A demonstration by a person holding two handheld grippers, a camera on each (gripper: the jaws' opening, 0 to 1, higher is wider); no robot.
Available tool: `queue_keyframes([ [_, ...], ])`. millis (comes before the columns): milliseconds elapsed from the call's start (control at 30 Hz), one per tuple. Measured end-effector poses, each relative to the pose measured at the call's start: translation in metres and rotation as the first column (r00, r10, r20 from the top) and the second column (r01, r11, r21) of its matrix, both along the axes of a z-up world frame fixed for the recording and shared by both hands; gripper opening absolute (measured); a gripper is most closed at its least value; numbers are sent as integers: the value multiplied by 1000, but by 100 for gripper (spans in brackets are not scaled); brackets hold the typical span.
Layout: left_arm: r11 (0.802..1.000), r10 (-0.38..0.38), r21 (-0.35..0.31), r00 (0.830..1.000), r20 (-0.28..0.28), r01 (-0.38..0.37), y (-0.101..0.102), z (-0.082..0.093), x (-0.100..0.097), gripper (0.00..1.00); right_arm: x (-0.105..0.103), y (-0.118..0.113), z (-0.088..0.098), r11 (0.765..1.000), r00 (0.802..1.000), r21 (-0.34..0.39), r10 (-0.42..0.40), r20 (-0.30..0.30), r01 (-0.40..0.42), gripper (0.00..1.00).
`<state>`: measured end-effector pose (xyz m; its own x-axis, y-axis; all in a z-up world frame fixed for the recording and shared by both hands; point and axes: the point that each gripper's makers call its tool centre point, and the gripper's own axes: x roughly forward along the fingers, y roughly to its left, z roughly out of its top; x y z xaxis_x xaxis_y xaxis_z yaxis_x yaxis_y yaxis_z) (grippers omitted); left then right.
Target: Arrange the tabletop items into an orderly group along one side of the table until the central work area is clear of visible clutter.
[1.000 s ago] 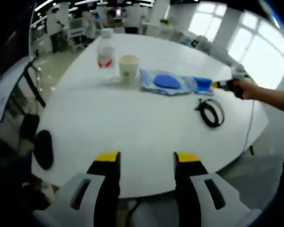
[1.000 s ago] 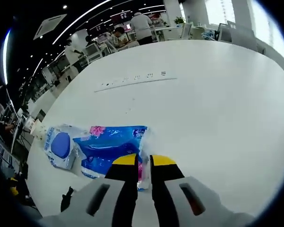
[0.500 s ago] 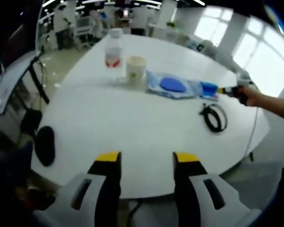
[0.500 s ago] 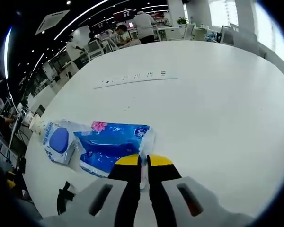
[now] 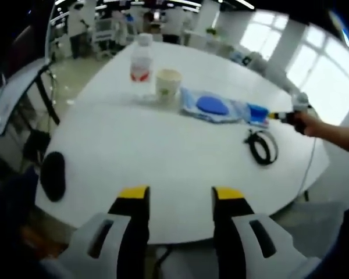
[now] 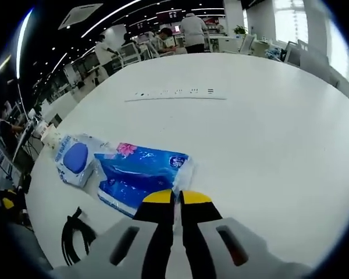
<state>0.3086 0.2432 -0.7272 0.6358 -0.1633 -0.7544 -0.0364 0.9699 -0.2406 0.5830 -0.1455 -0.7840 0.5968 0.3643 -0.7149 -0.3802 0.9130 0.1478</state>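
A: Left gripper view first. How do the fingers stand?

B: The left gripper (image 5: 173, 200) has its yellow-tipped fingers wide apart, holding nothing, hovering over the near edge of the smooth white round desk (image 5: 163, 157).

A: And on the desk?

B: Along the far edge, a clear plastic bottle (image 5: 141, 64) with a red label, a pale paper cup (image 5: 168, 85) just beside it, then a crinkly pale pouch (image 5: 206, 106) with a blue oval. A coiled black cable (image 5: 262, 146) lies near the right edge. A hand (image 5: 302, 121) comes in from the right.

A: Right gripper view?

B: The right gripper (image 6: 175, 199) has its fingers pressed together on the clear edge of a glossy blue tissue pack (image 6: 141, 177), which lies flat on the desk beside the pouch; the cable sits near the edge at lower left
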Motion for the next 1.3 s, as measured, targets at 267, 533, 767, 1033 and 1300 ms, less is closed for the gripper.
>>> queue_keyframes([
  [267, 1000, -6, 9, 1000, -4, 6, -5, 4, -4, 39, 2, 1, 0, 999, 999, -18, 44, 5, -43, 3],
  [533, 1000, 2, 1, 1000, -4, -2, -7, 6, -5, 39, -1, -4, 0, 999, 999, -21, 39, -1, -39, 4],
  [767, 1000, -3, 9, 1000, -8, 3, -8, 7, -5, 39, -2, -3, -1, 1000, 1000, 1, -16, -14, 16, 3],
  [1033, 1000, 3, 1, 1000, -7, -3, -6, 6, -3, 39, 1, 0, -1, 1000, 999, 6, -29, -13, 29, 3],
  [1300, 1000, 3, 0, 1000, -4, -3, -3, 3, 0, 38, -1, -4, -1, 999, 999, 4, -43, -15, 43, 4],
])
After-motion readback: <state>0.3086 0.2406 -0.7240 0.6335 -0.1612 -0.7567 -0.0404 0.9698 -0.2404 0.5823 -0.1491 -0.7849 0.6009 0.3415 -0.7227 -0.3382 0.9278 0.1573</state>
